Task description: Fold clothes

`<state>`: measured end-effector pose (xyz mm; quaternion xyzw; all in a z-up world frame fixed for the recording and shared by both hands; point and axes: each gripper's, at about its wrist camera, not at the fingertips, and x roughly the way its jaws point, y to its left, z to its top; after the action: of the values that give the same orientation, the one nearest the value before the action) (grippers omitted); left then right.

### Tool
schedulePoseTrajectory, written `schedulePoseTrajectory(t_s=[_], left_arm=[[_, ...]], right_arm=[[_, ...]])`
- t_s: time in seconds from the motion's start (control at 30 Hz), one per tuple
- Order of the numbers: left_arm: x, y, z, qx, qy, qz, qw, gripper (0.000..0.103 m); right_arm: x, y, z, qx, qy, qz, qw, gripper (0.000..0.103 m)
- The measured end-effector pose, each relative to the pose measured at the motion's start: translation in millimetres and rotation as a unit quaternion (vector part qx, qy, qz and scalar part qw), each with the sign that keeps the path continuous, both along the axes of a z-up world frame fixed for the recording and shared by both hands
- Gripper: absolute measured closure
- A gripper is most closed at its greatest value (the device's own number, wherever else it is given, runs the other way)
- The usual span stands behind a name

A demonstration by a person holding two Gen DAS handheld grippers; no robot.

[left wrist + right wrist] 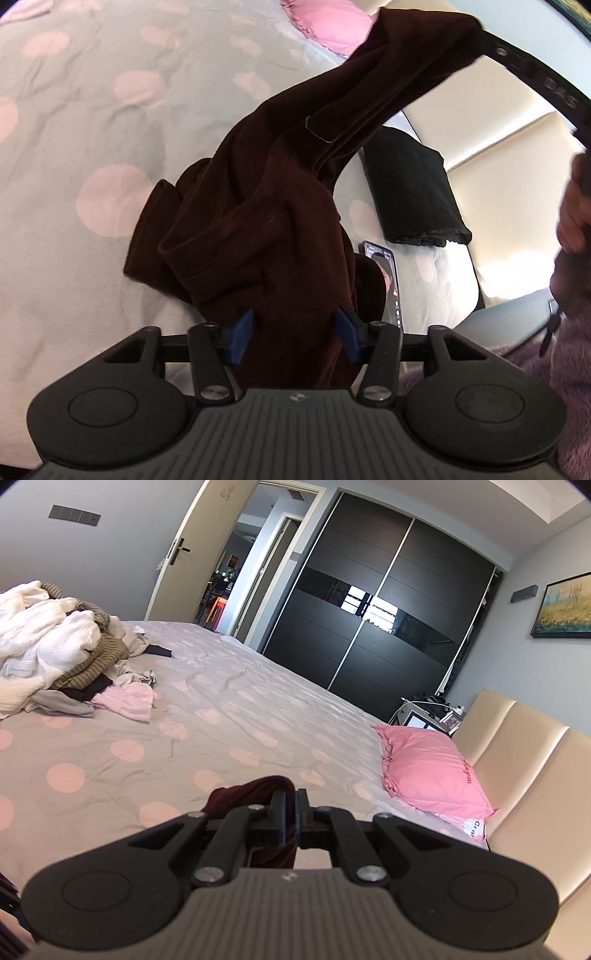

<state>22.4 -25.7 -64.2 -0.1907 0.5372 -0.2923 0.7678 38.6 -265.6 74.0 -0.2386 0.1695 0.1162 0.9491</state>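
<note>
Two grippers share one dark maroon garment (266,206) above a grey bedsheet (74,110) dotted with pink. In the left wrist view, the left gripper (295,328) has its blue-padded fingers (242,328) spread moderately apart, with a thick hanging fold of the maroon cloth running between them; whether the pads actually press the cloth cannot be told. From there the garment rises in a bunched band toward the upper right, where it meets the black body of the other gripper near the frame's edge, held by a hand (576,206). Below that band lie a phone (386,280) with a lit screen and a folded black garment (413,195). In the right wrist view, the right gripper (291,812) has its fingers pressed nearly together, pinching a bunch of the maroon cloth (255,794). Farther left on the bed sits a pile of unfolded clothes (55,646); to the right rests a pink pillow (432,771) against the headboard (517,760).
</note>
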Motion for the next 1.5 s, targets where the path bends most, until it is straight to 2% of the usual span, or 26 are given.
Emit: schedulePoseTrajectory(t_s=[0.03, 0.07, 0.13, 0.33, 0.5, 0.6, 0.7, 0.83, 0.9, 0.97, 1.07, 1.13, 1.2, 1.4, 1.5], left_arm=[[1, 0, -1, 0.002, 0.000, -0.001, 1.0000, 0.078], [1, 0, -1, 0.004, 0.000, -0.003, 1.0000, 0.080], [1, 0, -1, 0.007, 0.000, -0.004, 1.0000, 0.092], [-2, 8, 5, 0.008, -0.024, 0.009, 0.9996, 0.098], [-4, 59, 63, 0.002, -0.104, 0.072, 0.9920, 0.099], [-5, 91, 99, -0.001, -0.154, 0.111, 0.9819, 0.099], [-6, 123, 135, -0.004, -0.203, 0.149, 0.9677, 0.099], [-8, 166, 183, -0.009, -0.267, 0.200, 0.9427, 0.099], [-14, 183, 211, -0.013, -0.307, 0.219, 0.9261, 0.099], [-30, 191, 245, -0.020, -0.360, 0.229, 0.9040, 0.099], [-53, 203, 297, -0.030, -0.439, 0.242, 0.8649, 0.099], [-72, 207, 324, -0.040, -0.485, 0.247, 0.8379, 0.099], [-90, 209, 343, -0.051, -0.516, 0.250, 0.8173, 0.099], [-138, 210, 379, -0.074, -0.579, 0.254, 0.7712, 0.099], [-154, 206, 384, -0.077, -0.588, 0.254, 0.7642, 0.099]], right_arm=[[-1, 0, 0, 0.000, 0.000, 0.000, 1.000, 0.097], [-2, 0, 0, 0.001, 0.002, 0.000, 1.000, 0.097], [-4, 0, 0, 0.002, 0.005, 0.000, 1.000, 0.097], [-7, 6, 0, -0.011, 0.003, 0.002, 1.000, 0.097], [-9, 3, 6, -0.005, -0.007, -0.020, 1.000, 0.097], [-14, -2, 15, 0.006, -0.030, -0.039, 0.999, 0.097], [-23, -9, 30, 0.025, -0.060, -0.055, 0.996, 0.098], [-41, -14, 61, 0.054, -0.102, -0.060, 0.991, 0.098], [-52, -14, 82, 0.069, -0.123, -0.055, 0.989, 0.098], [-66, -14, 104, 0.084, -0.147, -0.046, 0.985, 0.098], [-91, -9, 138, 0.092, -0.191, -0.028, 0.977, 0.098], [-108, -5, 154, 0.098, -0.212, -0.017, 0.972, 0.098], [-125, -2, 169, 0.105, -0.233, -0.006, 0.967, 0.098], [-176, 7, 213, 0.124, -0.293, 0.028, 0.948, 0.098], [-196, 10, 224, 0.132, -0.308, 0.038, 0.941, 0.098]])
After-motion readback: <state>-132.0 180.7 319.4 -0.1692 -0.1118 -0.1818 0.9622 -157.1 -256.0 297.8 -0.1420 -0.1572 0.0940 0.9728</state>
